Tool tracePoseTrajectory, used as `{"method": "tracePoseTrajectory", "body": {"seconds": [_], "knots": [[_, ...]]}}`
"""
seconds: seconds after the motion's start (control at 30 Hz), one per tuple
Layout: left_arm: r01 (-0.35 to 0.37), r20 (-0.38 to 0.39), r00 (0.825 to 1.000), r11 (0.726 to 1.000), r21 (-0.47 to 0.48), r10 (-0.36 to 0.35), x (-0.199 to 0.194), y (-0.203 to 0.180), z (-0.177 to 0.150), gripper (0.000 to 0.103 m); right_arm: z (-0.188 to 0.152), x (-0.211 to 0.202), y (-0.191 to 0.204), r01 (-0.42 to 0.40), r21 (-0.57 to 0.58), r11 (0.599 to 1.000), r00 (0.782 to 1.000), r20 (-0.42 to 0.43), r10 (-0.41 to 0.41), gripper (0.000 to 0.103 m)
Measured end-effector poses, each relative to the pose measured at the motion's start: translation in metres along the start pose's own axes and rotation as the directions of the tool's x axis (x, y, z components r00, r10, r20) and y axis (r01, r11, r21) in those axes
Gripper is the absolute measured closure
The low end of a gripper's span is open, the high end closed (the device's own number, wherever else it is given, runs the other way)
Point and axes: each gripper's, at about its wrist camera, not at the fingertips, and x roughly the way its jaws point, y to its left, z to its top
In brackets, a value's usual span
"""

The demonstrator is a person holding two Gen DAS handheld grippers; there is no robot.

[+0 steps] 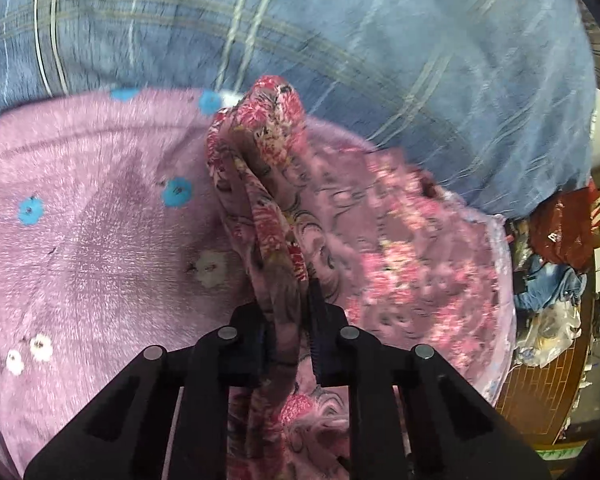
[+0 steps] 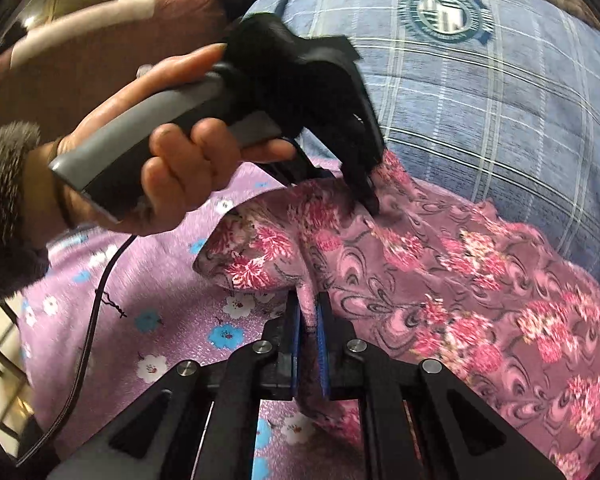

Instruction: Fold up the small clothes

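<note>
The lilac flowered sheet [image 1: 80, 240] covers the bed and serves as the landmark; its blue and white blossoms show at the left of both views. Above it lies a blue plaid quilt [image 1: 380, 40]. On the sheet's right half lies the floral garment [image 1: 400, 248], mauve with pink-red blooms, 1 edge lifted into a ridge.

In the left wrist view, the left gripper [image 1: 288, 340] is clamped on that raised fold, cloth bunched between its 2 fingers. Beyond the sheet's right edge a heap of clothes [image 1: 556, 264] sits on the floor.

In the right wrist view, the person's left hand [image 2: 172, 152] grips the gray handle above the sheet. The right gripper [image 2: 310, 344] is pinched narrow on a fold of the garment, blue pads pressing the cloth.
</note>
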Motion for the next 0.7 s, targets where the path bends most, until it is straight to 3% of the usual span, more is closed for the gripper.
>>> {"method": "tracePoseTrajectory", "body": {"seconds": [0.33,0.57,0.7], "knots": [[-0.013,0.079,0.997,0.992,0.122,0.004,-0.026,-0.107,-0.013,0.093,-0.007,-0.070,-0.049,-0.018,0.214,0.977,0.995,0.099,-0.003,0.098],[-0.059,0.024,0.998,0.981,0.183,0.056,0.023,-0.182,-0.025,0.093,-0.039,-0.105,-0.105,-0.038,0.408,0.912,0.993,0.116,-0.011,0.099],[-0.123,-0.054,0.989,0.974,0.191,0.136,0.070,-0.204,-0.031,0.093,-0.066,-0.105,-0.141,-0.049,0.516,0.855,0.996,0.095,0.000,0.100]]}}
